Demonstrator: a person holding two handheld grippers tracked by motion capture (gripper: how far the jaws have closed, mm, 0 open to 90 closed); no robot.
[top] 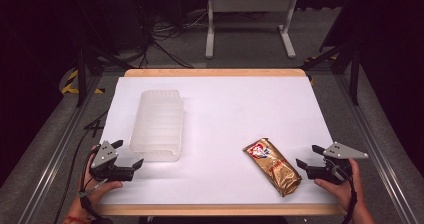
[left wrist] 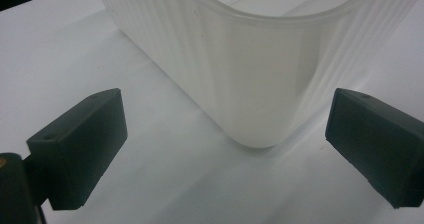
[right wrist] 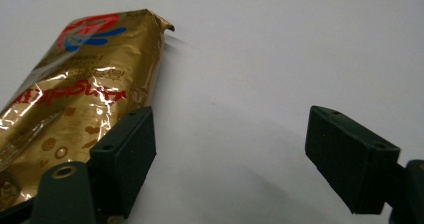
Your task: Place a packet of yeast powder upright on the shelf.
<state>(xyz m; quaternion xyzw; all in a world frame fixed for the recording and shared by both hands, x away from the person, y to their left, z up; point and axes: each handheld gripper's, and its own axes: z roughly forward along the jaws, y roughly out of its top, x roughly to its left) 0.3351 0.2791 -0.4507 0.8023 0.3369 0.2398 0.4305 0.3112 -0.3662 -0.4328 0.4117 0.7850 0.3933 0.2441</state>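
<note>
At the near left corner of the table, the left claw (top: 127,153) is held in a hand (top: 97,186). Its two black jaws are made of hard, blocky plastic with flat faces, and a grey three-cornered plate is fixed on top. The jaws are spread wide apart and nothing is held between them. In the left gripper view, the rounded corner of a plastic tub (left wrist: 260,79) is seen just ahead of the jaws, between them but not touched by them. The tub is milky and see-through, with thin ribs running down its walls and a smooth rim. From above, the tub (top: 157,125) is shaped like a long box with soft corners, and it is open at the top.

At the near right side, the right claw (top: 307,156) is held in the other hand (top: 340,184). Its jaws are also spread wide, and nothing is pinched. In the right gripper view, a snack bag (right wrist: 75,89) is seen right beside one jaw, but it cannot be told if they touch. The bag is shiny gold foil, crinkled, with a red and blue badge near its sealed end and red letters across it. From above, the snack bag (top: 272,166) is long and puffy and lies slanted, flat on the table (top: 235,109). The table is covered by a smooth white sheet, and a light wooden edge is seen at the front and back.
</note>
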